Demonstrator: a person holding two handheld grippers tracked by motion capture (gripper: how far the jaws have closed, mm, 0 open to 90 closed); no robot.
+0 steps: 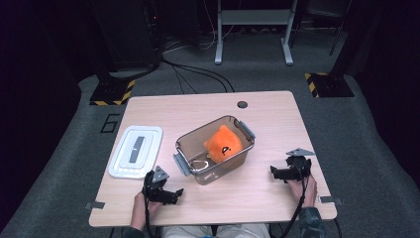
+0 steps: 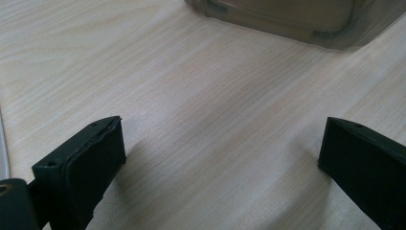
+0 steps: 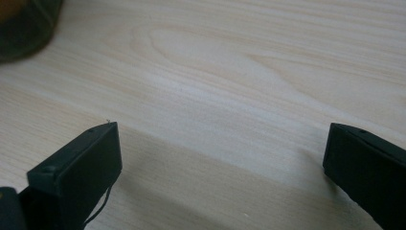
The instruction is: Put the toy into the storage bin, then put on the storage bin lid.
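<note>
A clear plastic bin point(image 1: 189, 141) stands mid-table with an orange plush toy point(image 1: 224, 143) inside it. Its white lid point(image 1: 136, 150) lies flat to the left of the bin. My left gripper point(image 1: 174, 195) rests low near the front edge, below the lid and left of the bin, open with bare wood between its jaws point(image 2: 220, 148). A corner of the bin point(image 2: 306, 21) shows at the top of the left gripper view. My right gripper point(image 1: 276, 172) sits to the right of the bin, also open over bare table point(image 3: 220, 148).
The wooden table point(image 1: 277, 114) has a round cable hole point(image 1: 242, 104) near its far edge. Grey carpet surrounds it, with cables and stand bases with yellow-black tape point(image 1: 114, 92) beyond. A white frame point(image 1: 252, 29) stands at the back.
</note>
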